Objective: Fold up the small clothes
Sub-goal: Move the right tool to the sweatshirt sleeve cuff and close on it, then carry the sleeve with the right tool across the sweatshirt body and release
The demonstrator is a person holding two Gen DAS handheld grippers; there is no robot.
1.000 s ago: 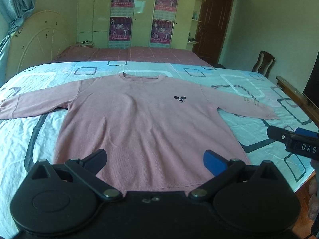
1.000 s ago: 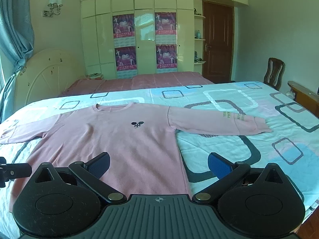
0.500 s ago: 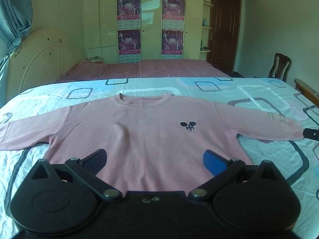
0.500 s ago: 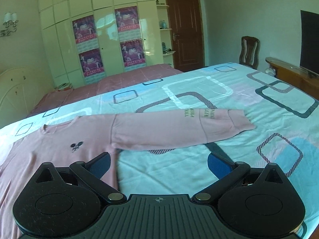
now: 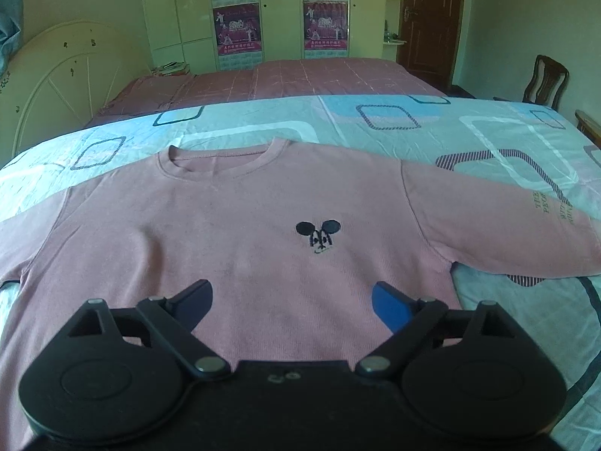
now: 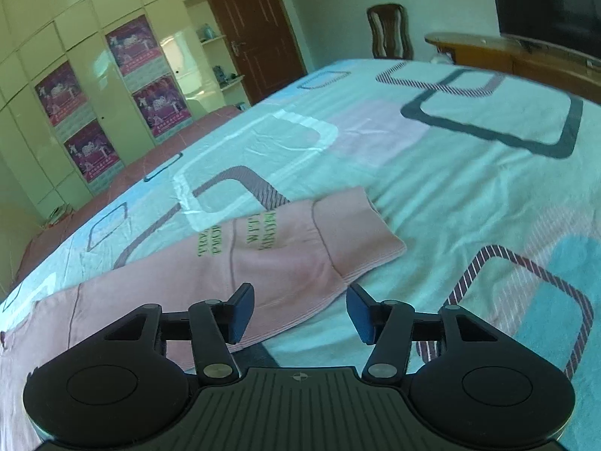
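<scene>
A pink long-sleeved sweatshirt (image 5: 240, 225) lies flat, face up, on the bed, with a small black mouse logo (image 5: 318, 233) on its chest. My left gripper (image 5: 291, 306) is open and empty over the shirt's lower body. The shirt's right sleeve (image 6: 270, 263), with green lettering and a ribbed cuff (image 6: 357, 233), stretches across the bedsheet. My right gripper (image 6: 298, 314) is open and empty, close above the sleeve's near edge just short of the cuff.
The bedsheet (image 6: 469, 173) is light blue with square patterns. A second bed with a pink cover (image 5: 300, 79) lies behind. A wooden footboard (image 6: 518, 56) and a chair (image 6: 388, 30) stand at the far right. Wardrobes with posters (image 5: 278, 11) line the back wall.
My left gripper has moved forward over the shirt's body. My right gripper has swung right and moved in close to the right sleeve's cuff, its fingers now closer together.
</scene>
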